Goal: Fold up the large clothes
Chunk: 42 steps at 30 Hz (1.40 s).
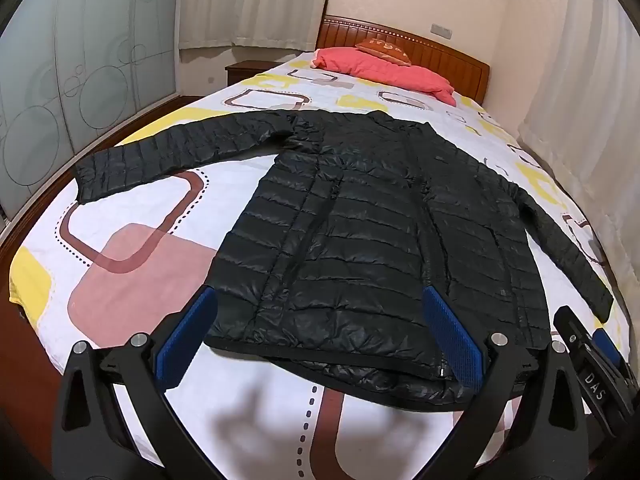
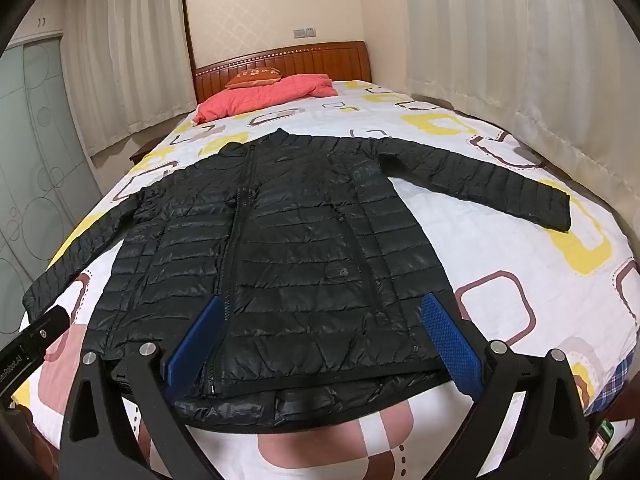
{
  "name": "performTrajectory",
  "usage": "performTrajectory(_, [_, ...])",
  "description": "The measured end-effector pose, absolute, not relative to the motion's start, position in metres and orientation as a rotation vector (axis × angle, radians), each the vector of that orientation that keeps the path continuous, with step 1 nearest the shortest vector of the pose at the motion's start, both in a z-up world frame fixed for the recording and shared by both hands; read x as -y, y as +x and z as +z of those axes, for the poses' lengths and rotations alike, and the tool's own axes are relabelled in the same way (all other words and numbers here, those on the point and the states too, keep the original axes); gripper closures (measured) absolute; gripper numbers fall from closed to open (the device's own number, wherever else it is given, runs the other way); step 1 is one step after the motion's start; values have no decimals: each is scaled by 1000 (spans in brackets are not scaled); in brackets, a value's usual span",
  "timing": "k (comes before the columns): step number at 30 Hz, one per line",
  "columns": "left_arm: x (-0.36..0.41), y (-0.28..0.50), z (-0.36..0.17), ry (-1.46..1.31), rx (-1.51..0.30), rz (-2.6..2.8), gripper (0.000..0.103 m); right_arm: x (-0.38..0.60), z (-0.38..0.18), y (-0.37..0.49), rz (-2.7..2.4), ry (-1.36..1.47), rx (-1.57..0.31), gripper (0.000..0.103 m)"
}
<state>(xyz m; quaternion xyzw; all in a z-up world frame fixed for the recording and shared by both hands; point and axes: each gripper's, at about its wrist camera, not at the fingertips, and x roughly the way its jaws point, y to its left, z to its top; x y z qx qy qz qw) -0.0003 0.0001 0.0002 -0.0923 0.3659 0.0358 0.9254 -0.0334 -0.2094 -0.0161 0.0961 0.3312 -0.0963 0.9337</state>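
One black puffer jacket [image 1: 360, 216] lies flat on the bed [image 1: 132, 216], front up and zipped. Its two sleeves are spread out, one to each side. The bottom hem is at the near end of the bed, close to the cameras. The collar points toward the wooden headboard [image 1: 440, 54].

There are two tongs. The left tongs [image 1: 316, 336] are wide open and hold nothing. Their two blue pads [image 1: 452, 340] hang just above the hem on the jacket's left half. The right tongs [image 2: 320, 340] are wide open too, with nothing in them. They hang over the hem on the jacket's right half.

The bed cover is white with yellow, pink and brown squares. At the far end lie one pink blanket [image 2: 264, 98] and one orange pillow [image 2: 256, 76] on top of it.
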Motion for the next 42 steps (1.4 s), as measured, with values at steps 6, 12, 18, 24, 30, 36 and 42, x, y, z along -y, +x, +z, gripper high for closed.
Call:
performTrajectory(6, [-1, -1, 0, -188, -756, 78, 2, 209, -16, -33, -200, 193, -678, 5])
performTrajectory(12, [-1, 0, 0, -185, -760, 79, 2, 210, -16, -34, -199, 193, -678, 5])
performTrajectory(18, [-2, -1, 0, -184, -763, 83, 2, 210, -15, -34, -199, 194, -676, 5])
performTrajectory(24, [3, -3, 1, -184, -760, 83, 2, 210, -15, -34, -198, 195, -676, 5])
performTrajectory(30, [5, -1, -1, -183, -761, 78, 2, 210, -14, -34, -199, 195, -674, 5])
performTrajectory(36, [6, -1, -1, -183, -763, 80, 2, 209, -15, -34, -198, 194, -674, 5])
performTrajectory(42, [6, -1, -2, -182, -763, 78, 2, 209, -15, -33, -198, 195, -674, 5])
